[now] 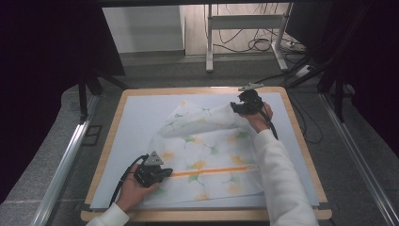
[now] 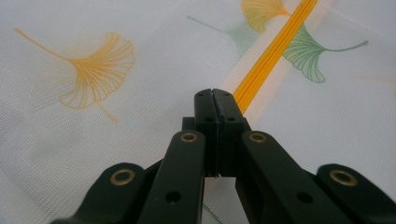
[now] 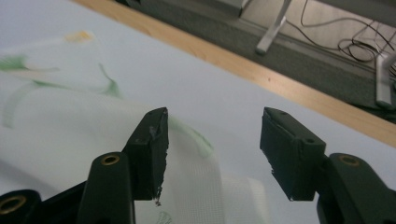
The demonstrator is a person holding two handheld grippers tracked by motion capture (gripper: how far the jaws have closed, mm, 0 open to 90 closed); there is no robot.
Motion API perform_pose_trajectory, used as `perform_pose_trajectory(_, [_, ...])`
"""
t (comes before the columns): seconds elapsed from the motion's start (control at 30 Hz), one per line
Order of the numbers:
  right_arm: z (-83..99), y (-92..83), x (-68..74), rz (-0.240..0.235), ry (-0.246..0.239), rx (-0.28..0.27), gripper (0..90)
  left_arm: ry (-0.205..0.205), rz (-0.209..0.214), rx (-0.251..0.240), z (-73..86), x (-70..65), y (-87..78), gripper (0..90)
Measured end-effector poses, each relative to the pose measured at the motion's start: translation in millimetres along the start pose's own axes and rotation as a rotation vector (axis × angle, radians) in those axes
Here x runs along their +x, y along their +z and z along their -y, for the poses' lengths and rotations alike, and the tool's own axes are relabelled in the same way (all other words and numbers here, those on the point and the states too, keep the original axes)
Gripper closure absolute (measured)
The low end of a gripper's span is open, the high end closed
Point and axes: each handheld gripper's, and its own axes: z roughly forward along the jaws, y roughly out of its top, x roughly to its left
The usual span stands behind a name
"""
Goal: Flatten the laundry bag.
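Observation:
A thin white cloth (image 1: 207, 150) printed with green and yellow ginkgo leaves and one orange stripe (image 1: 221, 170) lies rumpled on the pale mat (image 1: 141, 117). Its far right corner is folded up and over. My left gripper (image 1: 164, 173) rests on the cloth's near left part, and the left gripper view has it (image 2: 212, 93) shut, tips down on the cloth (image 2: 93, 140) beside the orange stripe (image 2: 275, 46). My right gripper (image 1: 234, 107) hovers at the raised far corner. It (image 3: 212, 116) is open, with a fold of the cloth (image 3: 196, 186) loose between the jaws, close to the left one.
The mat lies on a wooden board (image 1: 107, 141) whose rim shows all around. Beyond the far edge are grey floor, a white metal stand (image 1: 209, 42) and loose cables (image 1: 259, 44). Metal rails (image 1: 66, 160) run along both sides.

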Motion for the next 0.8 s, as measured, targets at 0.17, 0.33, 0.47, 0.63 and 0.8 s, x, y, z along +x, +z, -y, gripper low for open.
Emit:
perform_pose_trajectory(0.17, [1.6, -35.8, 4.9, -0.081, 0.006, -0.022, 37.7, -0.001, -0.004, -0.001, -0.1, -0.7, 0.1, 89.3])
perform_pose_trajectory(0.33, [40.0, -85.2, 33.8, -0.176, -0.025, 0.052, 37.2, 0.001, -0.01, 0.0, -0.3, -1.3, 0.1, 89.3])
perform_pose_trajectory(0.47, [78.4, -114.1, 51.0, -0.216, -0.046, 0.094, 37.1, 0.003, -0.014, 0.0, -0.4, -1.7, 0.1, 89.3])
perform_pose_trajectory(0.63, [114.4, -138.2, 57.8, -0.221, -0.019, 0.137, 36.7, 0.001, -0.014, 0.002, -0.5, -1.9, 0.0, 89.3])
perform_pose_trajectory(0.8, [153.3, -164.4, 64.9, -0.234, 0.021, 0.181, 36.0, 0.0, -0.016, 0.001, -0.6, -2.1, 0.1, 89.3])
